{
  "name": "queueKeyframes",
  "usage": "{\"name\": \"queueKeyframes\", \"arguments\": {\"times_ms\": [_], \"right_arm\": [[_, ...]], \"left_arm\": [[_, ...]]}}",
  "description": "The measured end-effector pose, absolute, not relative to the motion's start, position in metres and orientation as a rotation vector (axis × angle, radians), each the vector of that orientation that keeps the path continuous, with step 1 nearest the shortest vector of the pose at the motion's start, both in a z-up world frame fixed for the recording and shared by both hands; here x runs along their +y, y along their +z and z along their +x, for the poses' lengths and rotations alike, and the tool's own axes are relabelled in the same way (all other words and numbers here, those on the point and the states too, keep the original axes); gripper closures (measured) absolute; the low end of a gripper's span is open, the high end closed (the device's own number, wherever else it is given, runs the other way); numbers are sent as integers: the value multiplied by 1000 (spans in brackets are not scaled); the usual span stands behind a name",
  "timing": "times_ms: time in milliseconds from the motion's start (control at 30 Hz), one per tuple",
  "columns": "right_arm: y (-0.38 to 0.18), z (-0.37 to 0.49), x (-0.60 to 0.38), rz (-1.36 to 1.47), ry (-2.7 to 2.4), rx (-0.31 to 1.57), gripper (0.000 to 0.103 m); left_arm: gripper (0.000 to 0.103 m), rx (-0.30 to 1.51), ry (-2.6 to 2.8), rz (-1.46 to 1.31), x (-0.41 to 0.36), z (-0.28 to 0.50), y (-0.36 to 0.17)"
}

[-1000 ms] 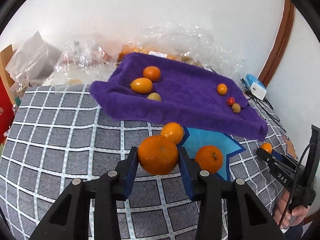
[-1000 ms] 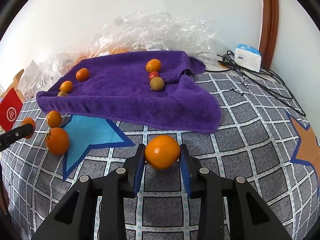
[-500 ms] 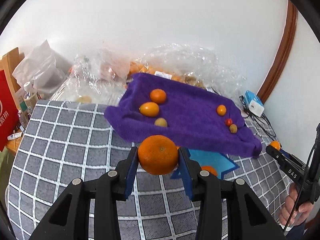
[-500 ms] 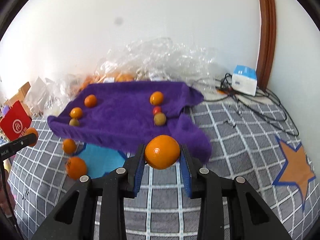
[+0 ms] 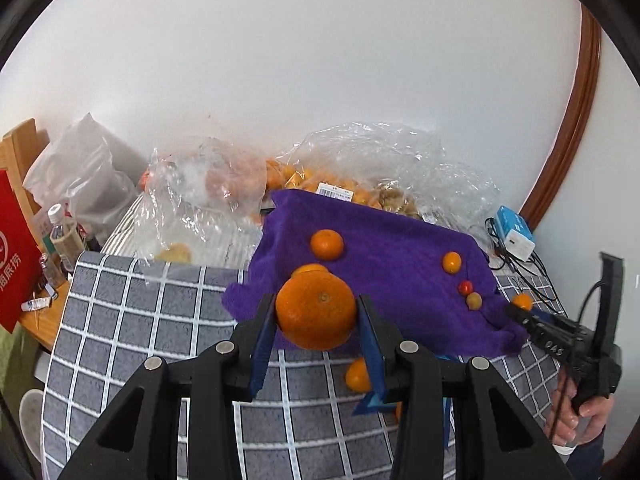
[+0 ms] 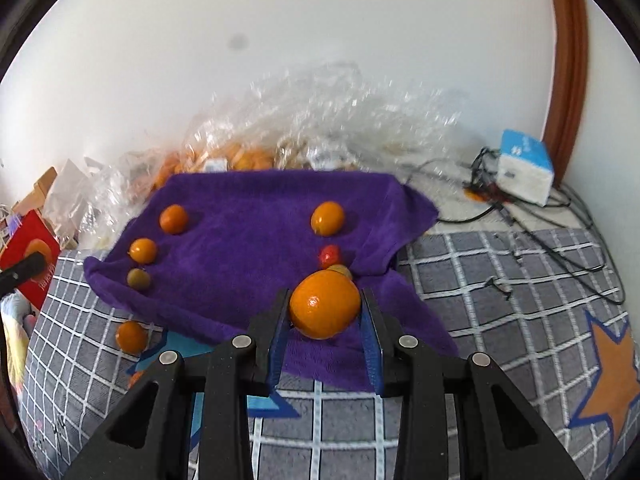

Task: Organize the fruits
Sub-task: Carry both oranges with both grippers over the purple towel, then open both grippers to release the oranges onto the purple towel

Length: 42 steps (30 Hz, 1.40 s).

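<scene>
My left gripper [image 5: 316, 314] is shut on a large orange [image 5: 315, 311], held in the air over the near edge of the purple towel [image 5: 392, 280]. My right gripper [image 6: 325, 308] is shut on another orange [image 6: 325, 305], also lifted above the purple towel [image 6: 256, 248]. Several small fruits lie on the towel: small oranges [image 6: 327, 218], a red fruit [image 6: 330, 255] and a greenish fruit [image 6: 138, 279]. Loose oranges [image 6: 131, 336] rest on the checked cloth [image 6: 480, 280] below the towel's edge. The right gripper [image 5: 520, 307] with its orange shows at the right of the left wrist view.
Clear plastic bags of fruit [image 5: 360, 176] pile against the wall behind the towel. A blue and white box [image 6: 524, 172] with black cables [image 6: 560, 240] lies at the right. A red box [image 5: 16, 252] and bottles [image 5: 60, 232] stand at the left. A hand [image 5: 580, 420] grips the right handle.
Both grippers have risen off the checked cloth with their oranges and moved towards the purple towel. The loose oranges on the cloth have dropped lower in both views.
</scene>
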State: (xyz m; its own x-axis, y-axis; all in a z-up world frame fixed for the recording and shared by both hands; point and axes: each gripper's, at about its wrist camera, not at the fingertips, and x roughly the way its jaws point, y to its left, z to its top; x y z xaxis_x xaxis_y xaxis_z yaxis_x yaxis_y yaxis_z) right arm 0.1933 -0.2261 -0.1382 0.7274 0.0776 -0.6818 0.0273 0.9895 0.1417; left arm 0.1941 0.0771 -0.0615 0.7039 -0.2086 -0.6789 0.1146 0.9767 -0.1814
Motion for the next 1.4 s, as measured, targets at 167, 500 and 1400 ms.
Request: {"name": "queueKeyframes", "arguments": {"times_ms": [167,500,1400], "right_arm": [[-162,218,-231,195,73,850,70],[-175,219,-230,166,112,863,69],[-164,206,-239,145,54,782,60]], "left_arm": [[65,782,-175,-122,74,208,-65],[65,835,-188,-107,51,240,-87],[64,999,-165,-90,-13,326,-151]]}}
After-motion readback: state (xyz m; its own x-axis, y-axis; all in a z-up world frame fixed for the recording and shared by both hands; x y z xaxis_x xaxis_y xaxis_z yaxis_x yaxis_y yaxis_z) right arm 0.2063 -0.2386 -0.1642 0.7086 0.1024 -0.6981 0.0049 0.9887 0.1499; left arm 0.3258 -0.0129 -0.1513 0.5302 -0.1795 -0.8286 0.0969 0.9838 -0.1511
